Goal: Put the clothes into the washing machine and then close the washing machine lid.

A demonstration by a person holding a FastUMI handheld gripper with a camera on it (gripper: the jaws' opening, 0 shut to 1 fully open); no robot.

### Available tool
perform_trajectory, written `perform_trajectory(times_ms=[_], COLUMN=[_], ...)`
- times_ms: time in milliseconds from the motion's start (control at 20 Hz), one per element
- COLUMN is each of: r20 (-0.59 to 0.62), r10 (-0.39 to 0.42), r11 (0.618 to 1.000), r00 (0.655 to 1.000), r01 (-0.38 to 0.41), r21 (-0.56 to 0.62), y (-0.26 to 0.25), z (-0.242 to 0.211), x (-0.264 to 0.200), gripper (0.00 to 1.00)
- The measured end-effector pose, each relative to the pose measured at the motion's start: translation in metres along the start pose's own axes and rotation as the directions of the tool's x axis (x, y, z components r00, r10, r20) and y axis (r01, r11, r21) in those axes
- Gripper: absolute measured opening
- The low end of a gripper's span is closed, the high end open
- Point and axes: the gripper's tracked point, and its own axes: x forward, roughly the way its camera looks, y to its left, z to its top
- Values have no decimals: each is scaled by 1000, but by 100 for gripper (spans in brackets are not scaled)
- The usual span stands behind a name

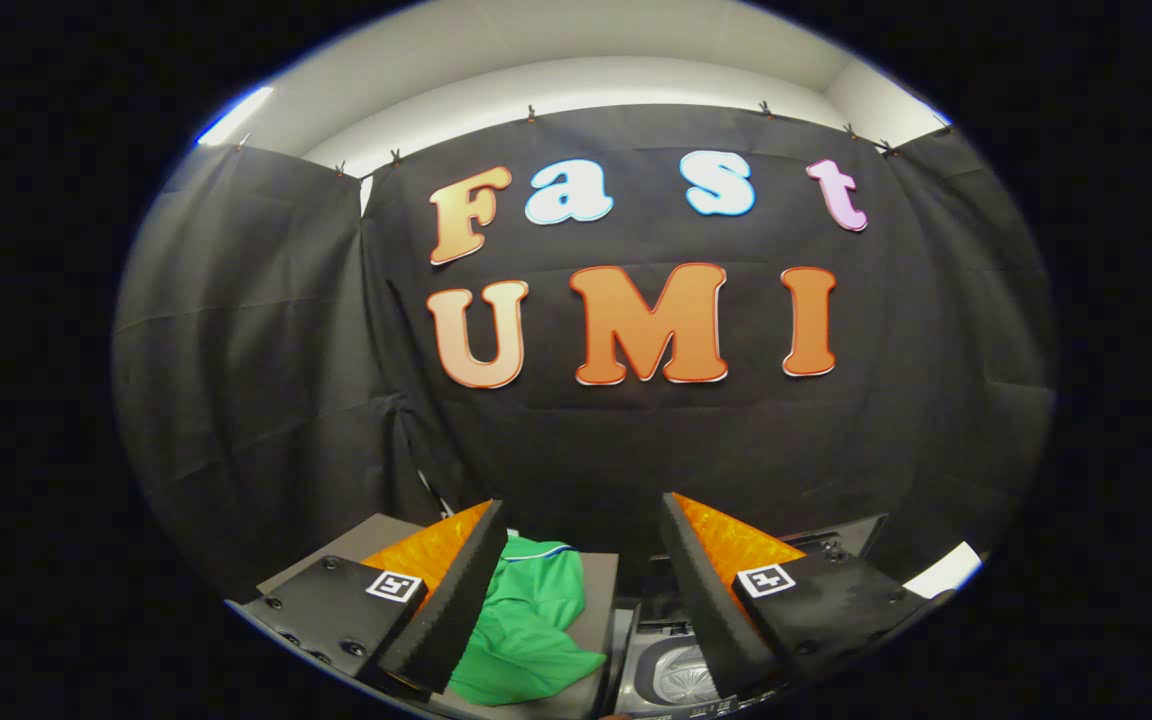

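Risk sits mostly in the approach, since nothing is grasped yet.

Gripper view: the gripper [584, 560] has its two fingers spread wide apart, holding nothing, and is raised above the work with the booth's black cloth wall beyond. Below and between the fingers, close against the inner face of the left finger [456, 600], a green garment [528, 625] with a pale trim at its far edge lies crumpled on a grey surface [596, 600]. Just beside that surface, toward the right finger, the washing machine [681, 672] shows part of its open top and drum; its lid cannot be made out.

In my judgement, a descent from here could pinch just one fold, so the garment would trail and snag on the machine's rim or slip free short of the drum. The left finger could also land on the cloth and pin it instead of straddling it. A sleeve left over the rim might keep the lid from shutting.
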Motion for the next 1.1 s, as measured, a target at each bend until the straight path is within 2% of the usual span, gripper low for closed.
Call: perform_trajectory(times_ms=[400, 700, 1100], r20=[-111, -186, -316], r10=[93, 85, 62], r11=[995, 995, 996], r00=[989, 979, 947], r01=[-98, -93, -77], r21=[-33, -37, -34], y=[64, 72, 69], z=[-42, -78, -131], x=[8, 22, 29], gripper=[99, 99, 99])
